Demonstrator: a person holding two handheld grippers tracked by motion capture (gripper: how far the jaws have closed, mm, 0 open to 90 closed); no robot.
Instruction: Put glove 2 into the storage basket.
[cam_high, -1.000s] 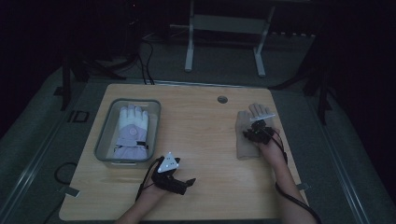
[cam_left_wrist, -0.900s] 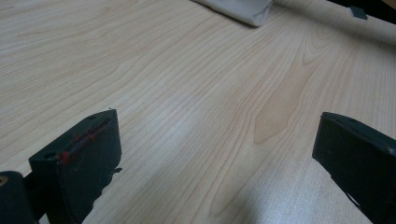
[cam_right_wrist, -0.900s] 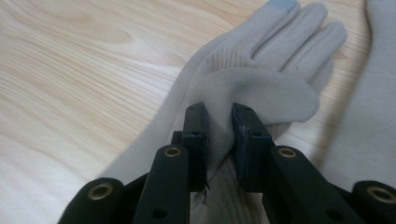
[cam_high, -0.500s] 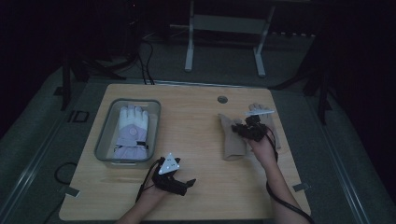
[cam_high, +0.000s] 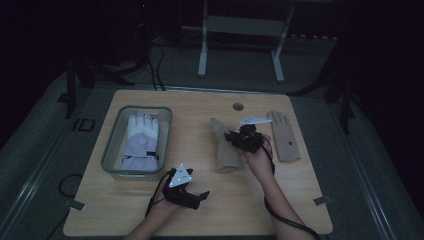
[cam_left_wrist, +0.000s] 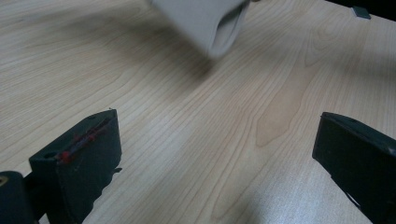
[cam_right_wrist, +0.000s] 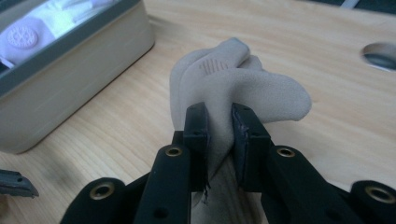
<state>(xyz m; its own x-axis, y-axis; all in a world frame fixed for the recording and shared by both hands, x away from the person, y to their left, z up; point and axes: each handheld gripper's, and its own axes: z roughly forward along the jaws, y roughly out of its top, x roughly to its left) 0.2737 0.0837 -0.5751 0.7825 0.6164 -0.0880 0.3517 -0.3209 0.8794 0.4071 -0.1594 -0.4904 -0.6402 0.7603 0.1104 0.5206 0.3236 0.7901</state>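
One tan glove (cam_high: 285, 136) beside gripped glove (cam_high: 223, 147).

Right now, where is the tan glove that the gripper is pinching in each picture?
High view: the tan glove is in the middle of the table, just left of the right gripper.
Left gripper view: its open cuff end hangs at the top, above the wood.
Right gripper view: it bunches in the centre, clamped between the two black jaws.
Shared landmark: the grey bin with the white glove, left of the tan glove in the high view and upper left in the right gripper view.
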